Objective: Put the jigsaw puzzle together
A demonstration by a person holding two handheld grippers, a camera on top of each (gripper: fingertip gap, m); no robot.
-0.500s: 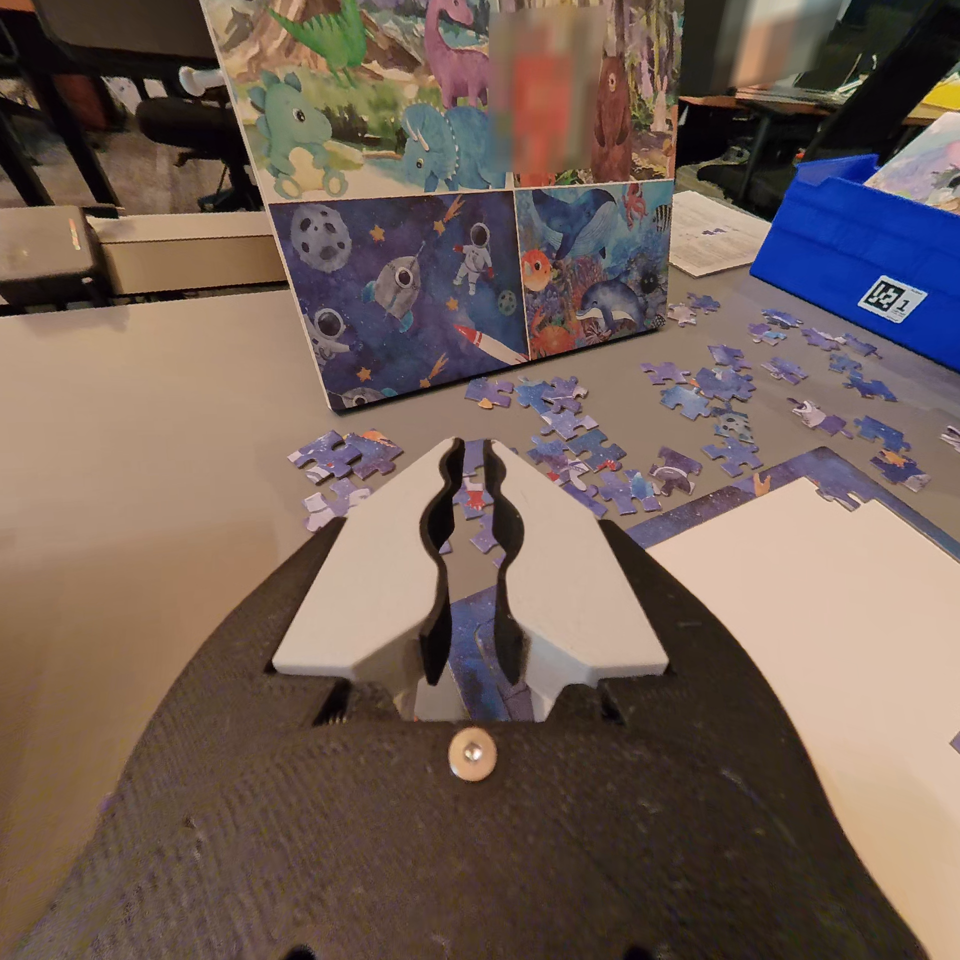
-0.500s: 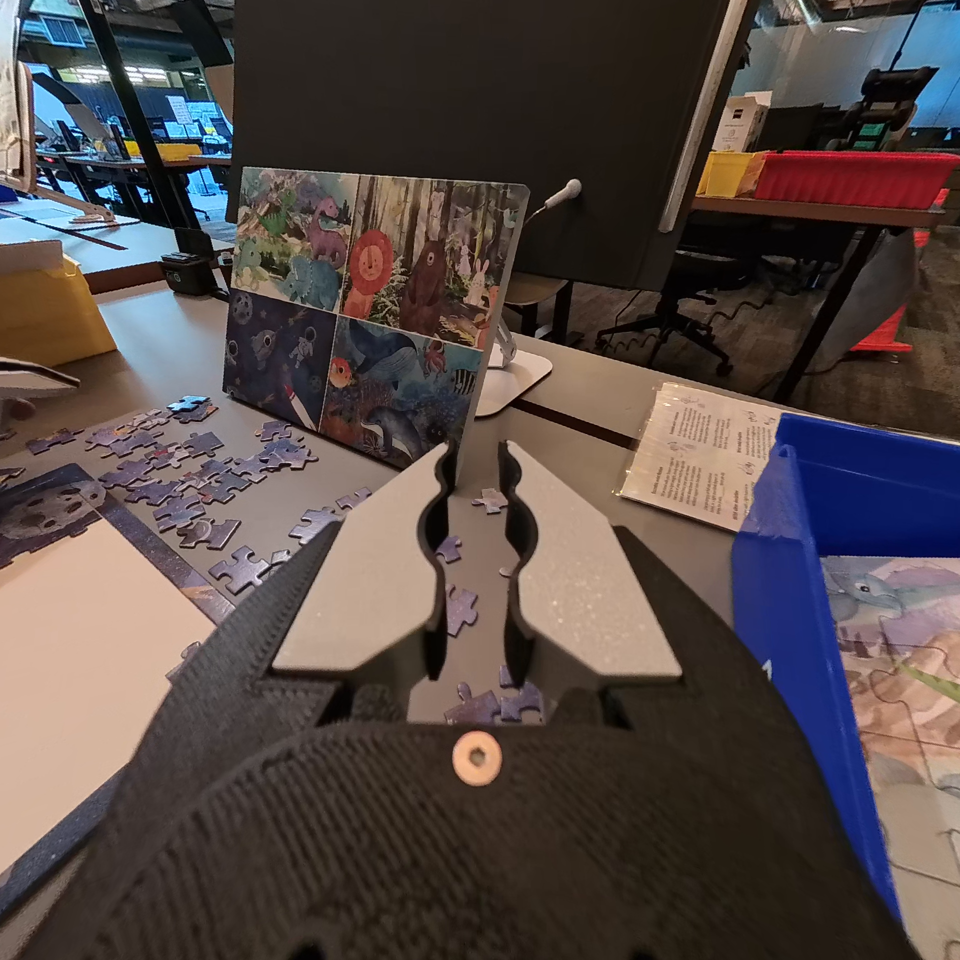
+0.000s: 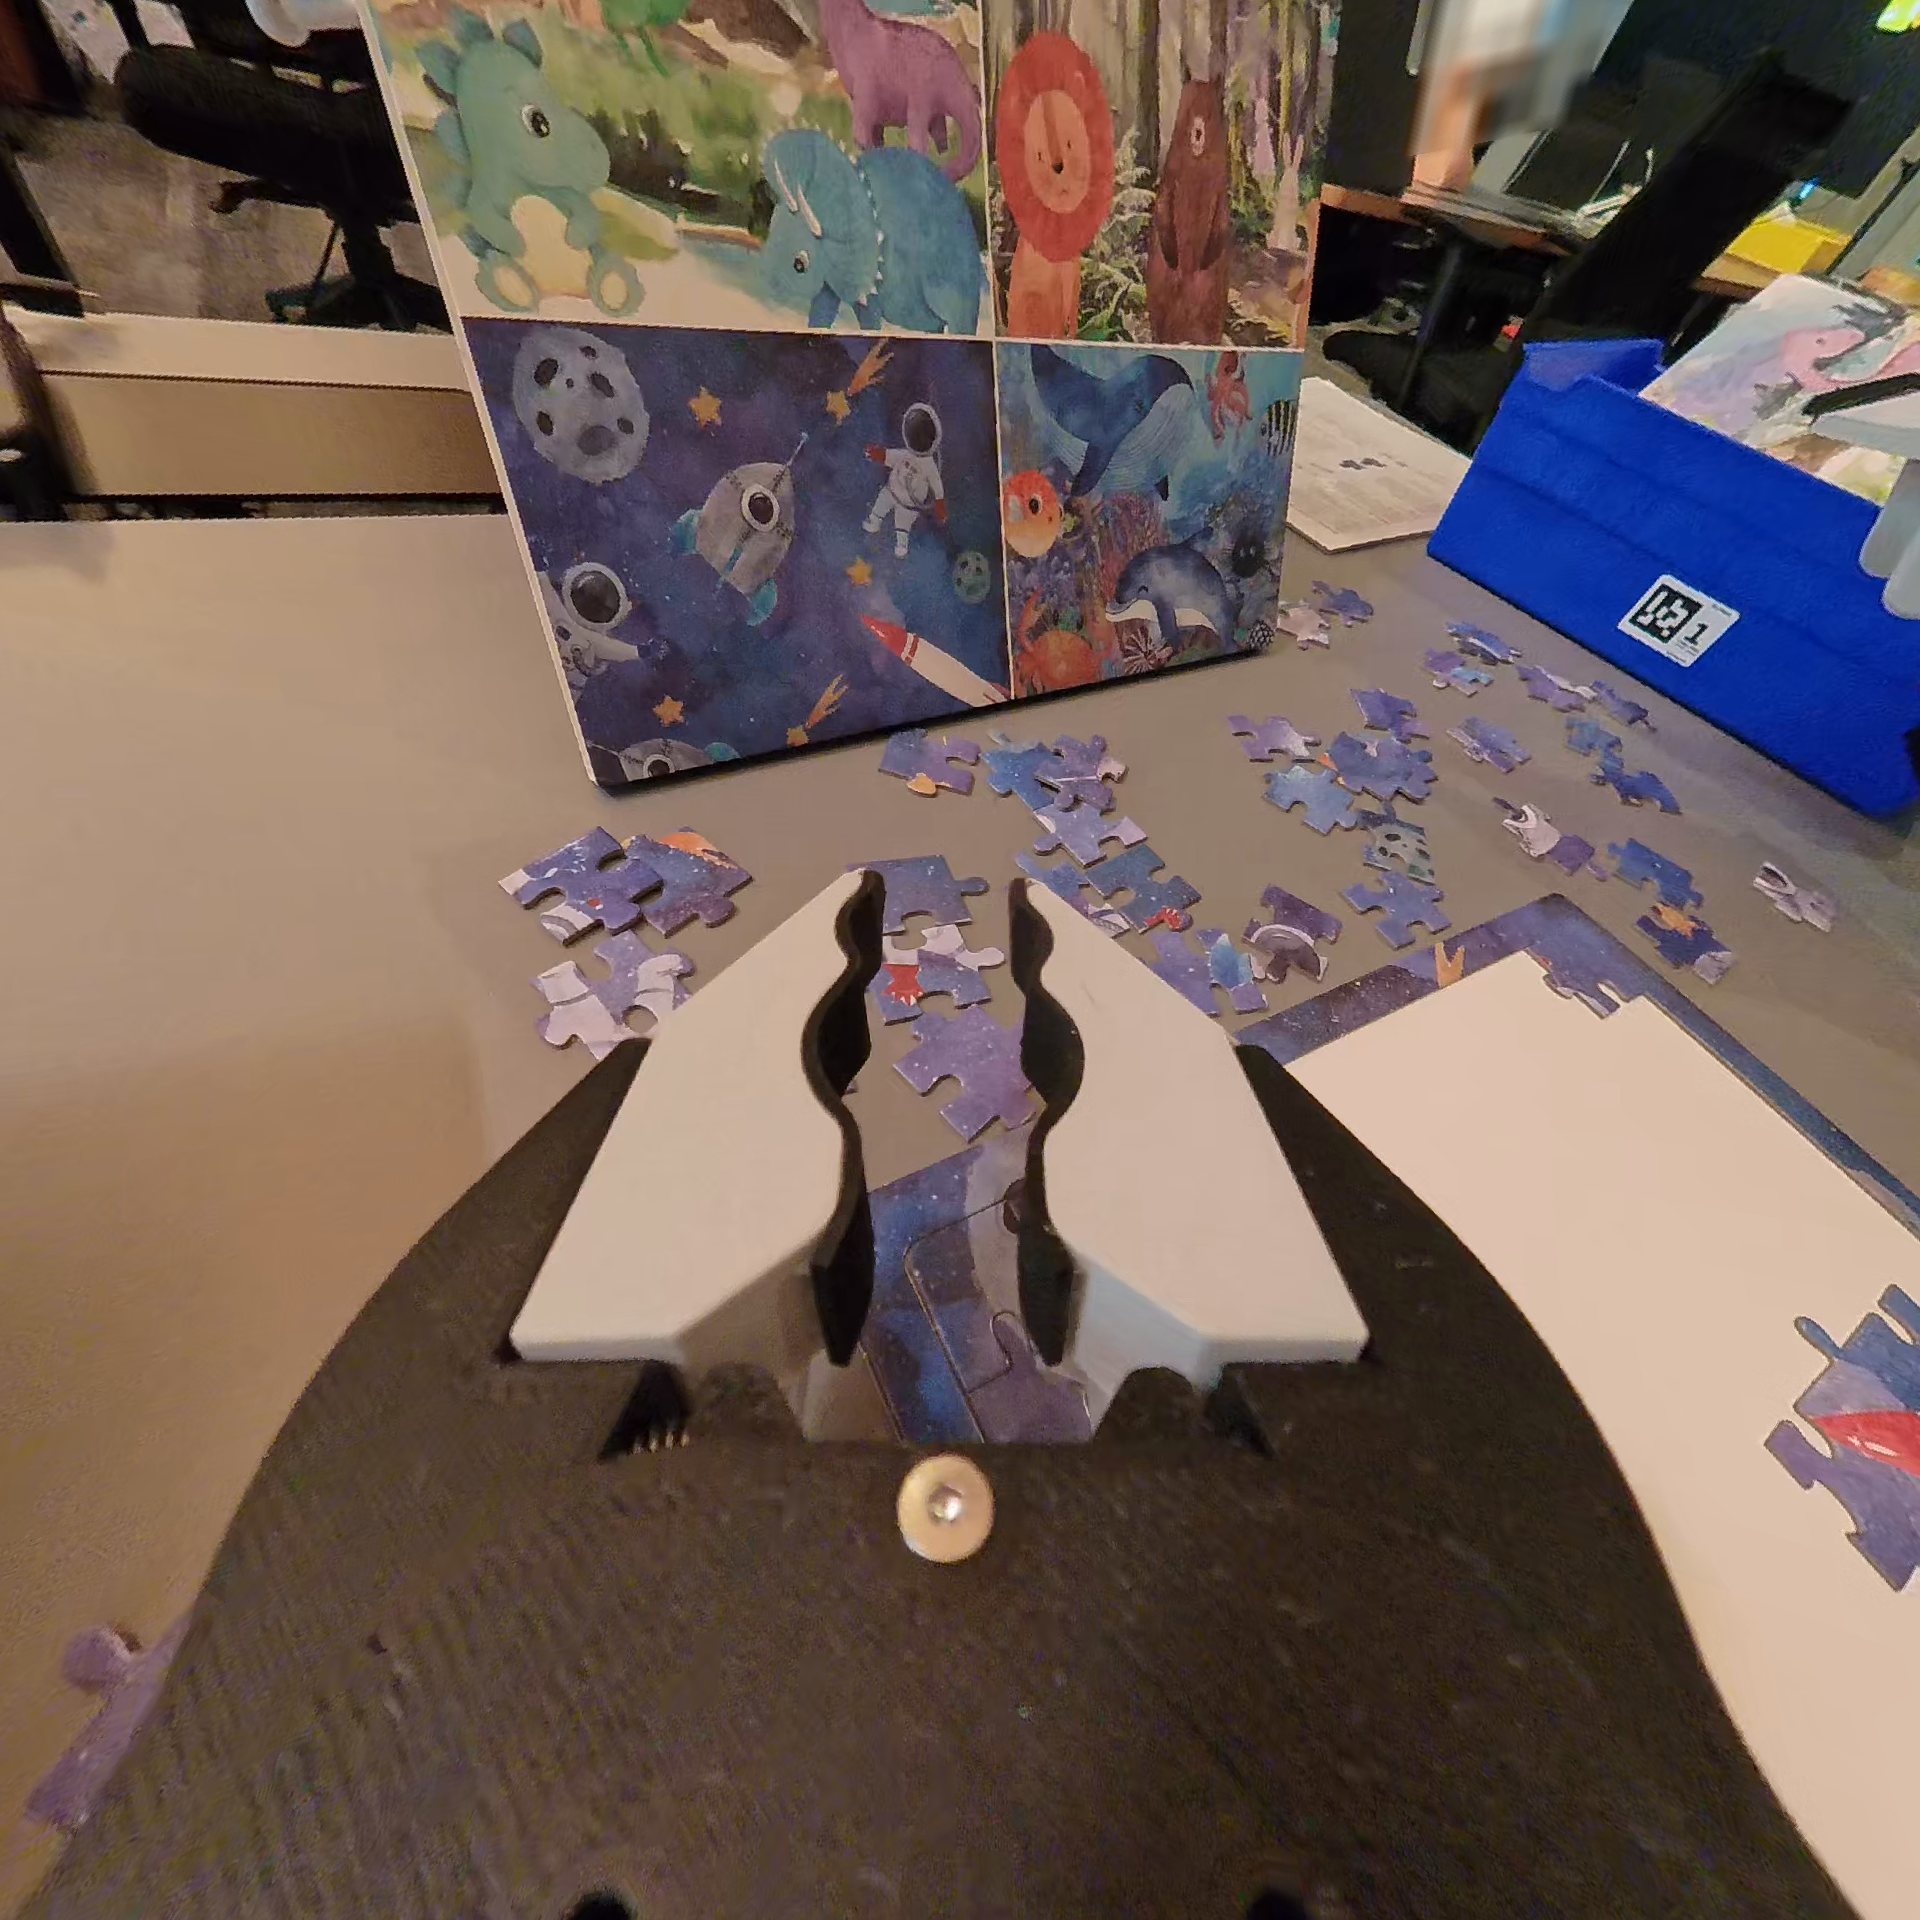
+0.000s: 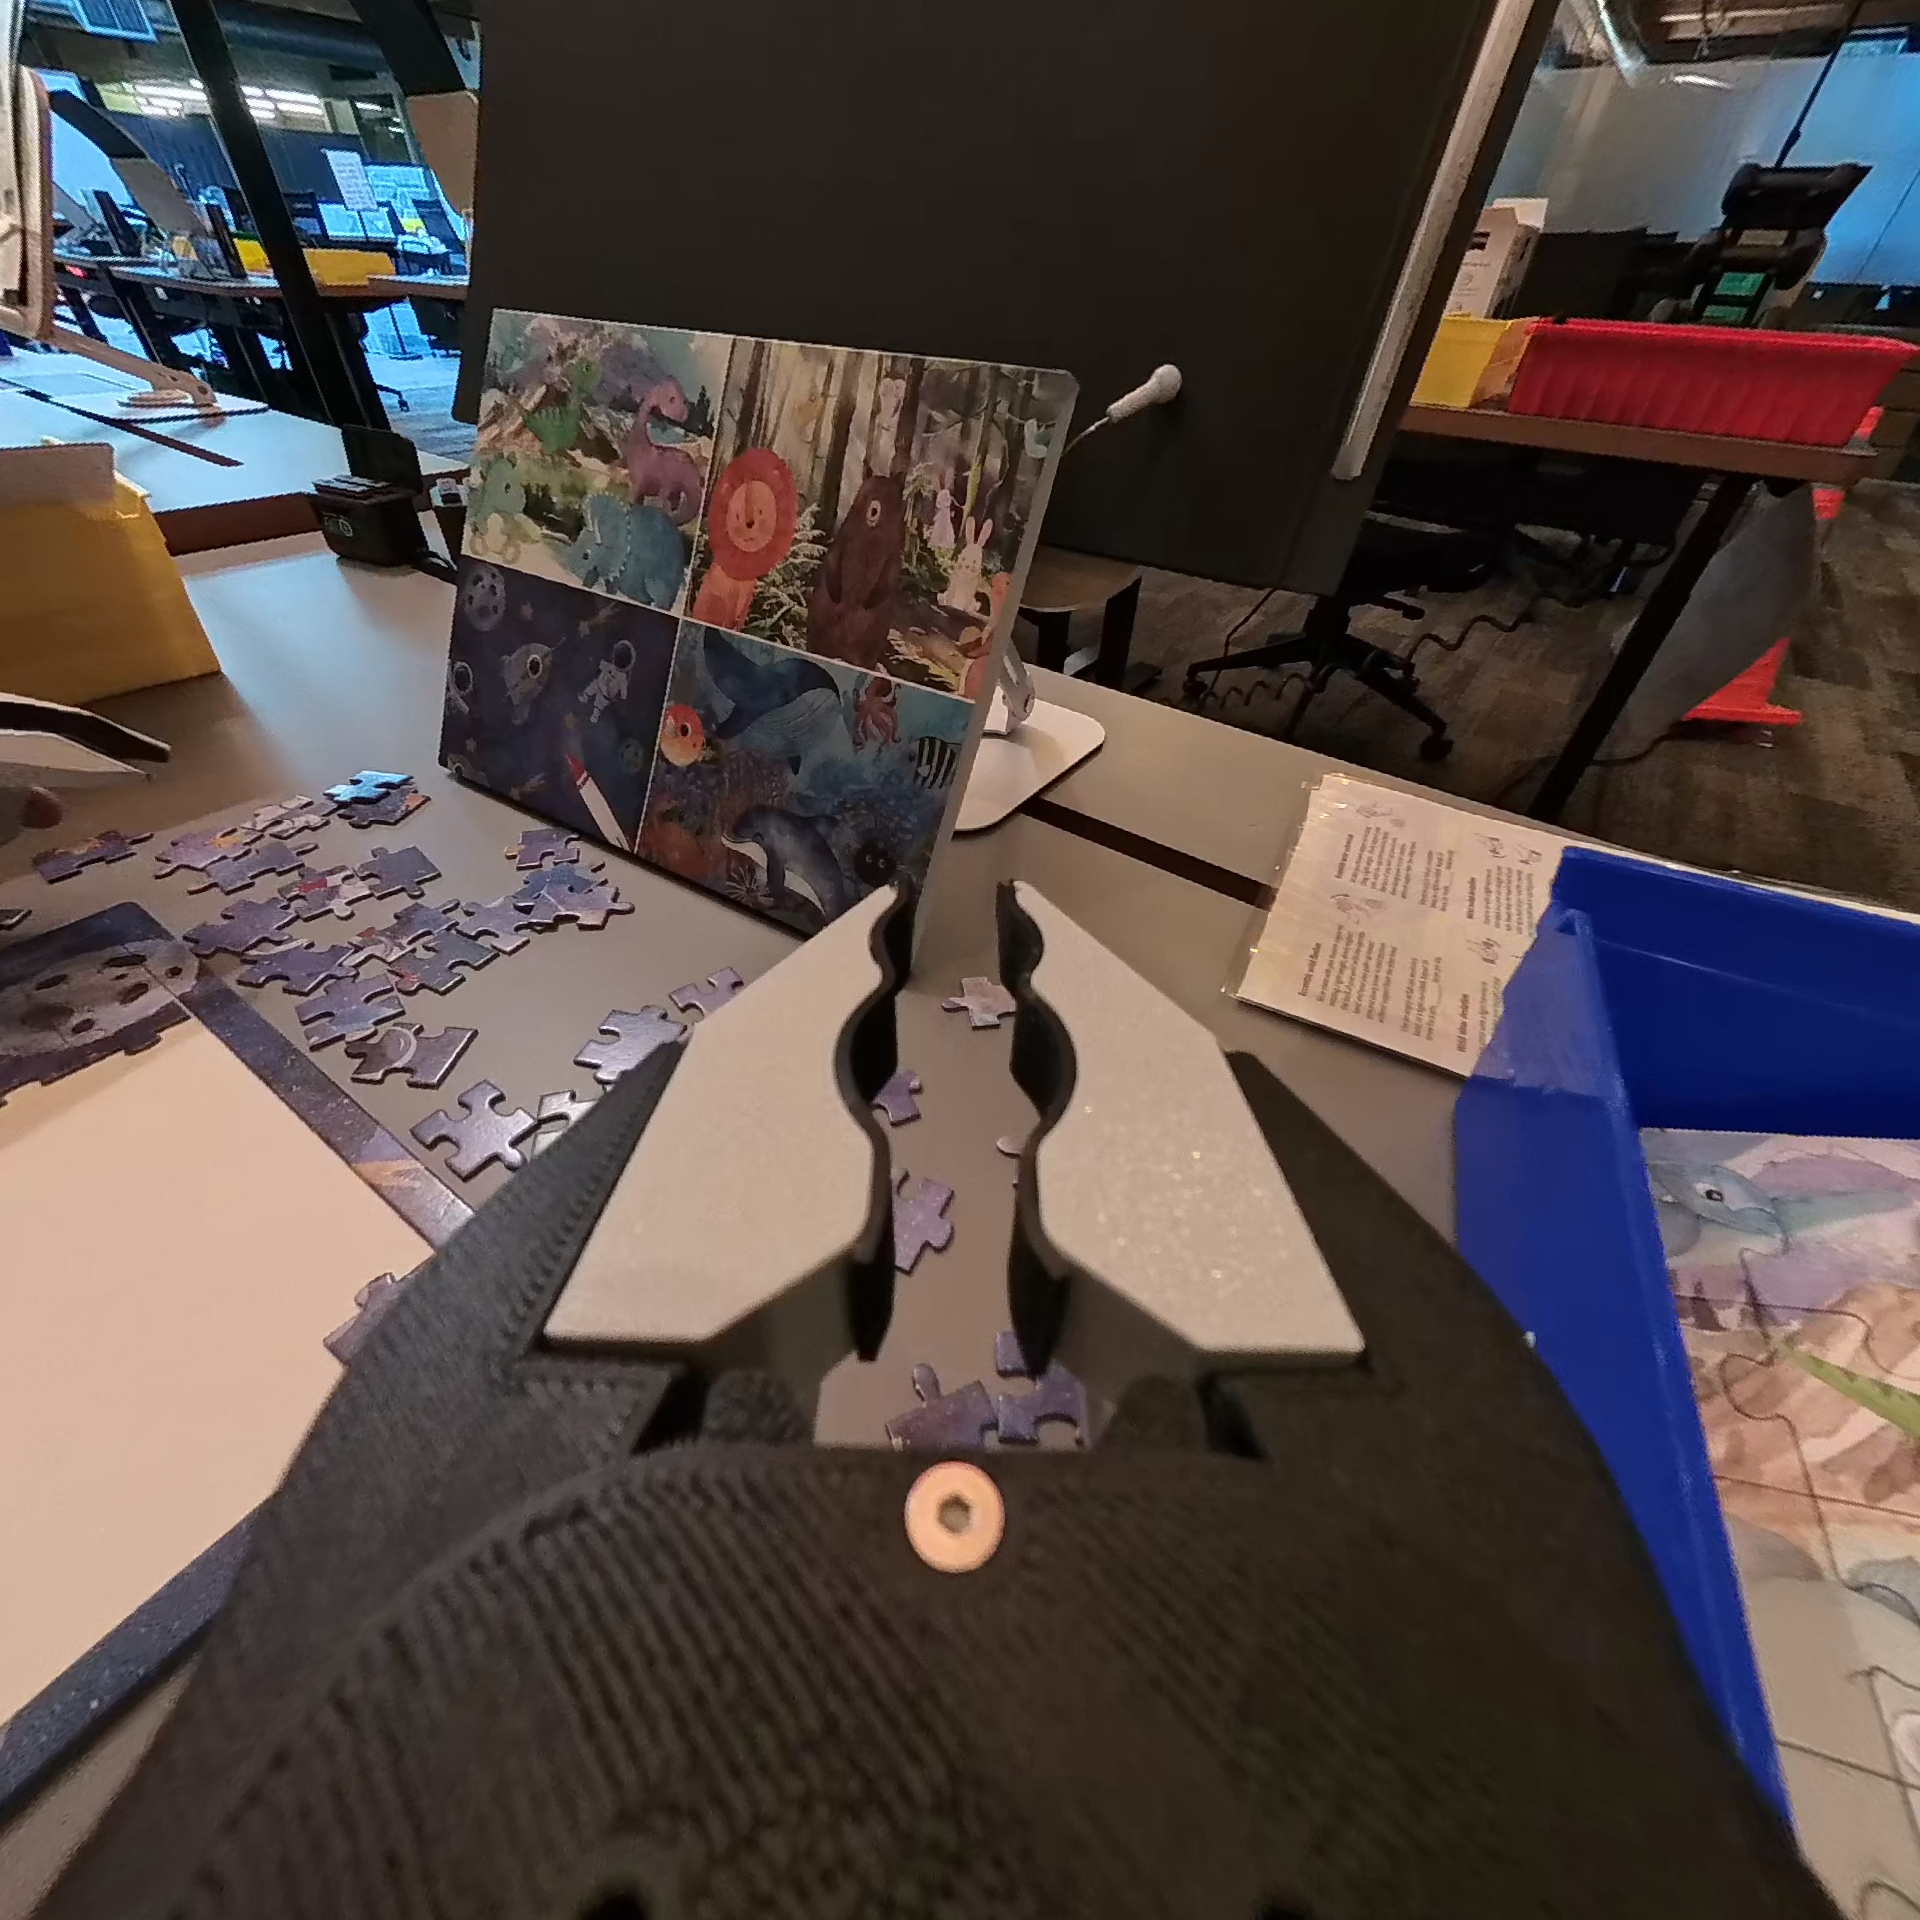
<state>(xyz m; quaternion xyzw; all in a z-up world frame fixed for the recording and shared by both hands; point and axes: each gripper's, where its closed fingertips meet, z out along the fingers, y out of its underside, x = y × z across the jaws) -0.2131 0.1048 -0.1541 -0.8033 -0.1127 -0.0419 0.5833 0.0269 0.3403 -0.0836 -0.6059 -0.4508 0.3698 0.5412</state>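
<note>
Both your left gripper [image 3: 943,894] and right gripper [image 4: 951,899] hang spread with nothing in them over loose puzzle pieces [image 3: 966,1070] lying flat on the grey table [image 3: 260,831], which look thin, light and stiff, best pinched by their edges.

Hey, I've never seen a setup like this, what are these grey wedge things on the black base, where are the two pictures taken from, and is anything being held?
Each grey pair of wedges is a hand-held gripper: two fingers a person carries, with a camera behind looking along them. One picture looks out over the left hand-held gripper, the other over the right hand-held gripper. Both stand open over a grey table and hold nothing. On it lie loose purple-blue puzzle pieces, a partly filled puzzle board and a printed sheet. An upright picture panel shows dinosaurs, forest animals, space and sea. A blue bin to the right holds another puzzle.
</note>
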